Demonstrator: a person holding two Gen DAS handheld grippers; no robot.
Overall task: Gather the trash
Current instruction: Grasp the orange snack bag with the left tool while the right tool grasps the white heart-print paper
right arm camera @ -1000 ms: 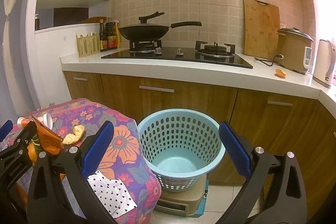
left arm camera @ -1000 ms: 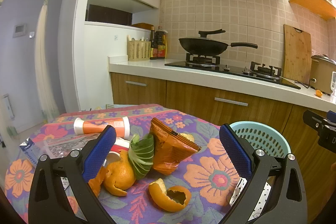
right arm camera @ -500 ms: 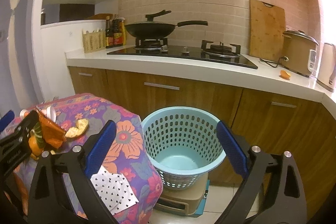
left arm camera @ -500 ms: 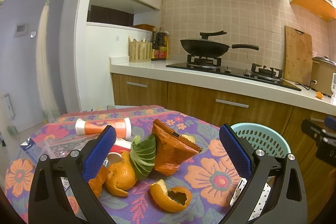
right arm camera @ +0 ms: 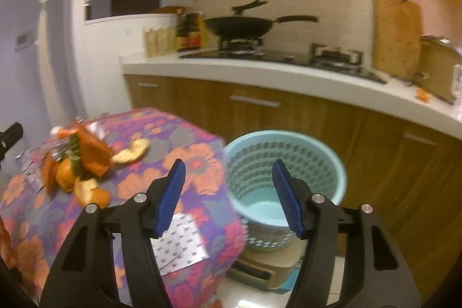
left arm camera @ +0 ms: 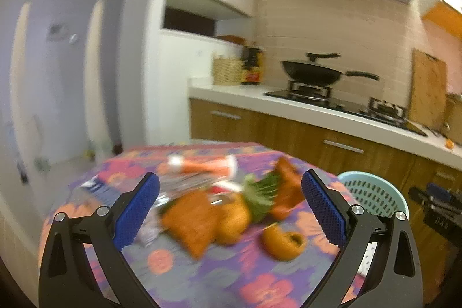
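between the blue pads of the left gripper, spread wide and empty, lies the trash pile: orange peel, a crumpled orange wrapper and a green leaf on the floral tablecloth. right gripper, jaws partly apart and holding nothing, hovers near the table's right edge, facing the blue basket on the floor beyond. risk: items overlap and the view is blurred, so a hasty closure may snag cloth or scatter peel off the edge.
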